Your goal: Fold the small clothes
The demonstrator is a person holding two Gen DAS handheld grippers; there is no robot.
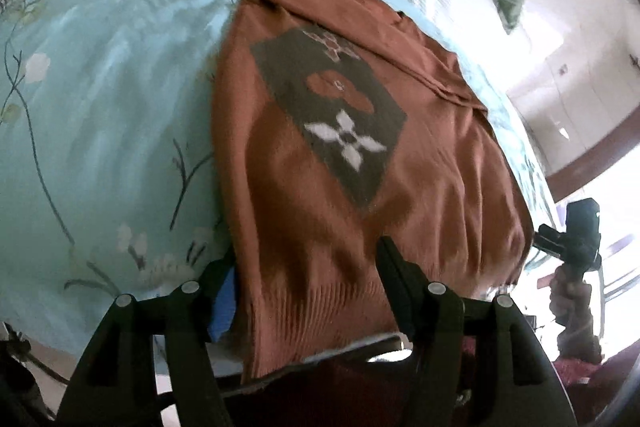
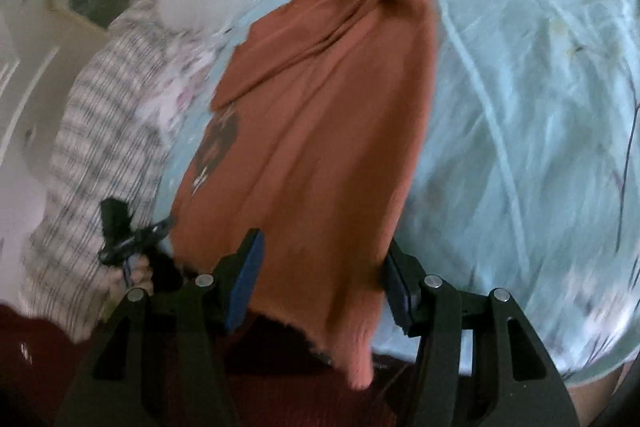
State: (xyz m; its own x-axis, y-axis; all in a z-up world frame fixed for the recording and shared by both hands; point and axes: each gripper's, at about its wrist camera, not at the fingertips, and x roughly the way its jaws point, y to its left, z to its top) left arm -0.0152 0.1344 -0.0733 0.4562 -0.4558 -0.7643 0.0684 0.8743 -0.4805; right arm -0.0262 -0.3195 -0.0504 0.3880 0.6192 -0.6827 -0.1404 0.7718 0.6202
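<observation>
You had both grippers, left [image 1: 306, 275] and right [image 2: 320, 275], jaws open over the sweater [image 1: 360, 147] hem; the fold wasn't started, so pinching the hem corners likely came next.

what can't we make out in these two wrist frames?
- Rust-orange knit sweater: its hem runs below the bed edge behind the left gripper in the left view.
- Grey diamond patch: mostly folded under and motion-blurred in the right view.
- Right gripper: jaws open, but blur hides whether the pads touch the sweater.
- Striped cloth: smeared in the right view; type unclear.
</observation>
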